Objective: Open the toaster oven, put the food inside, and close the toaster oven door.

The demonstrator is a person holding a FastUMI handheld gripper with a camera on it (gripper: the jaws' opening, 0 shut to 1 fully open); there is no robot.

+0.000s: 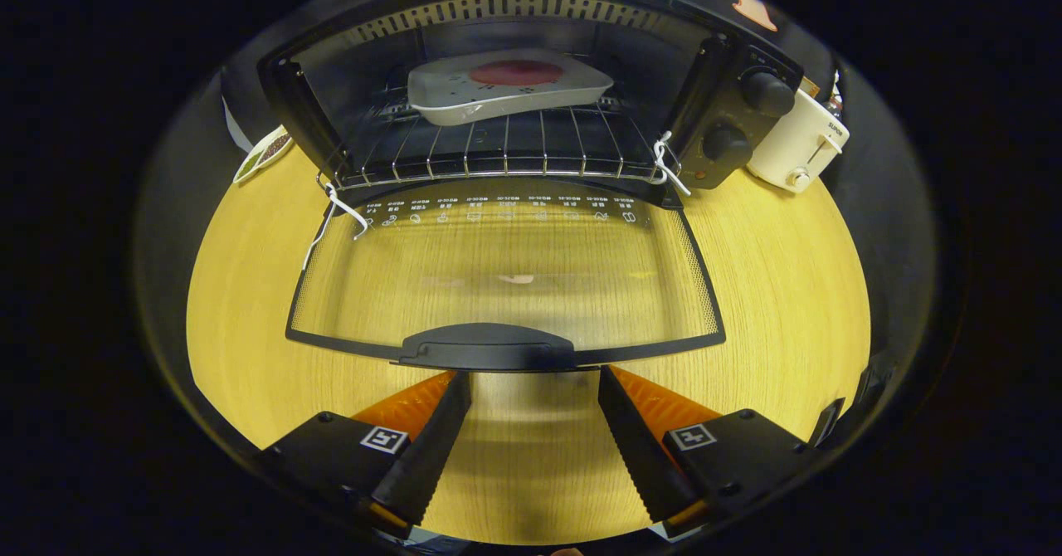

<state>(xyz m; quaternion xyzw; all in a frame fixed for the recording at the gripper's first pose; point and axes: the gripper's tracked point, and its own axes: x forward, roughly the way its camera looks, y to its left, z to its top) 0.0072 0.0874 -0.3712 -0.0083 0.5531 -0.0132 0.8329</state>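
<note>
Beyond the open, empty tool (535, 373), one toaster oven (531, 99) holds one plate (506, 87), two knobs (767, 91).

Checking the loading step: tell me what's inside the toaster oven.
Inside the toaster oven, a white tray holding red food sits on the wire rack. The tray's underside is hidden.

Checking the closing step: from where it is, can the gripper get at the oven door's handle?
Probably yes. The gripper is open, its jaws spread just below the handle of the lowered door, with nothing between them but bare table. The plate already sits on the rack.
</note>
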